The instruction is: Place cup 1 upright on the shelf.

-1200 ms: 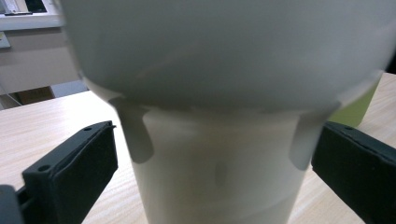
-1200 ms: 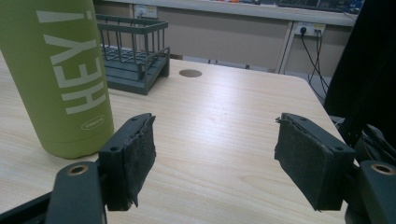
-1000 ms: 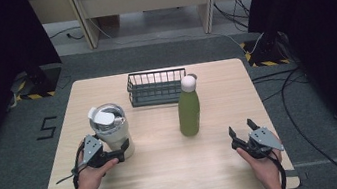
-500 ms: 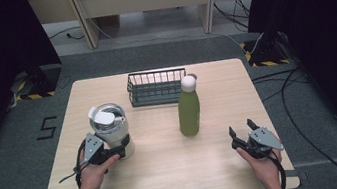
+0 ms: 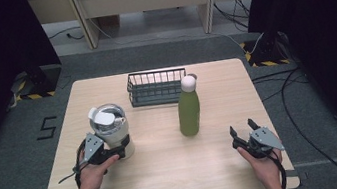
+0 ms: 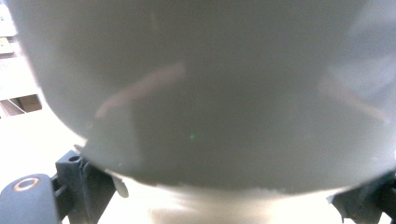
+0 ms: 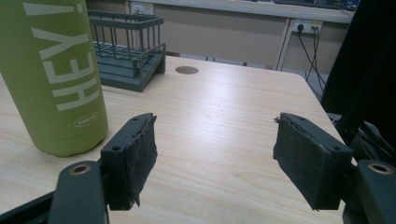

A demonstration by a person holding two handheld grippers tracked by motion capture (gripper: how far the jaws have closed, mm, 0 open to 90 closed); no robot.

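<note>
Gripping the lidded steel tumbler [image 5: 109,128] low on its body, the left gripper's [image 5: 124,149] fingers [image 6: 79,182] sit on either side of it and press in. In the left gripper view the tumbler's [image 6: 201,93] pale wall is right up against the lens. It stands upright near the left edge of the tabletop [image 5: 177,169].

The right gripper's [image 5: 242,128] fingers [image 7: 135,154] are spread apart with nothing between them, just bare wood, low over the near right corner. A green bottle [image 5: 189,114] with "HEY!" on it stands upright mid-table, well apart from the tumbler. Just behind the bottle there's a dark wire basket [image 5: 155,87].
</note>
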